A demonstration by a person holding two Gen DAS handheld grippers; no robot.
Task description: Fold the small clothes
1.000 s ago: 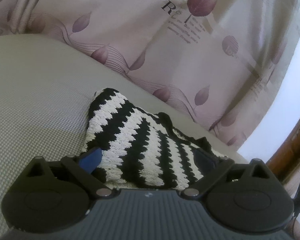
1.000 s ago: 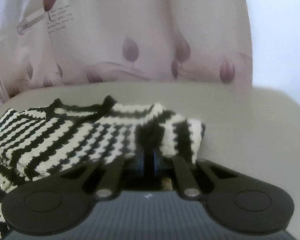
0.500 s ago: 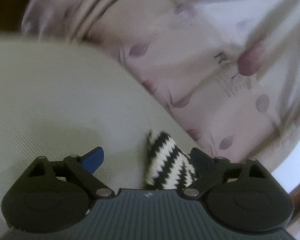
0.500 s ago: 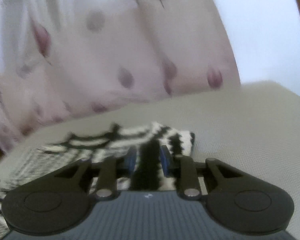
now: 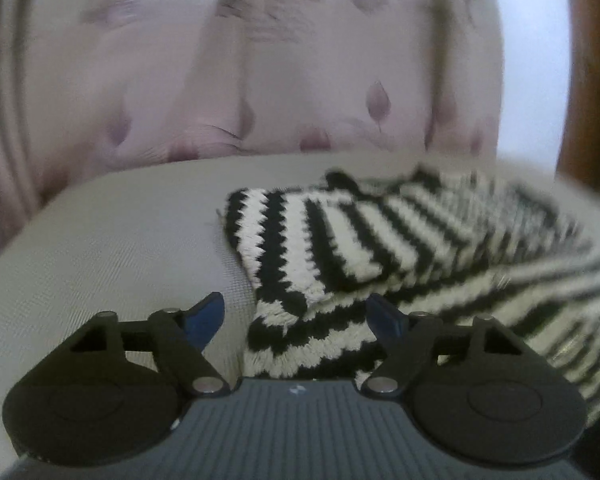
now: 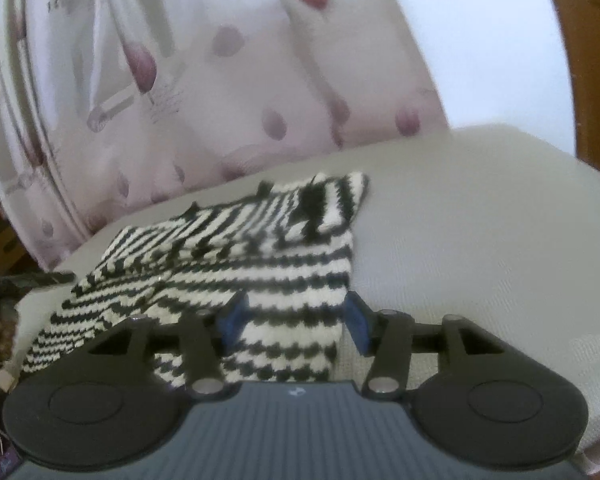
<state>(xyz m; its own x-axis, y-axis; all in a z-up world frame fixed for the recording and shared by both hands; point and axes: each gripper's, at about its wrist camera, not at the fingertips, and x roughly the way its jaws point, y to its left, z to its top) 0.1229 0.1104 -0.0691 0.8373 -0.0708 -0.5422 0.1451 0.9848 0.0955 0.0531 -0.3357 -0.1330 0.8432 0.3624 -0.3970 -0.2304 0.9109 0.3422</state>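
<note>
**Left wrist and right wrist views: both claws apart over the striped knit**

Left wrist view shows the black-and-cream striped knitted garment [image 5: 380, 248] lying on a pale grey woven cushion [image 5: 112, 248], filling the centre and right of the frame, with one flap folded over the layer beneath. The left claw [image 5: 296, 314] stands apart at the bottom centre; its jaws have just been closing somewhat. The near left corner of the garment lies between the blue fingers [image 5: 204, 316], but neither pad presses on it, and the left finger is over bare cushion. A pink curtain with dark red petal prints [image 5: 260, 80] hangs across the top, blurred.

Seen from the right wrist, the garment [image 6: 228, 256] spreads from the centre toward the lower left of the frame, with a folded part at its far upper corner. The right claw [image 6: 294, 316] is also apart, its jaws having just been opening. The near right edge of the knit lies between its blue pads [image 6: 232, 316], with a gap on either side. Bare cushion [image 6: 480, 240] fills the right half. A brown wooden frame [image 6: 580, 60] curves down the upper right edge.
</note>
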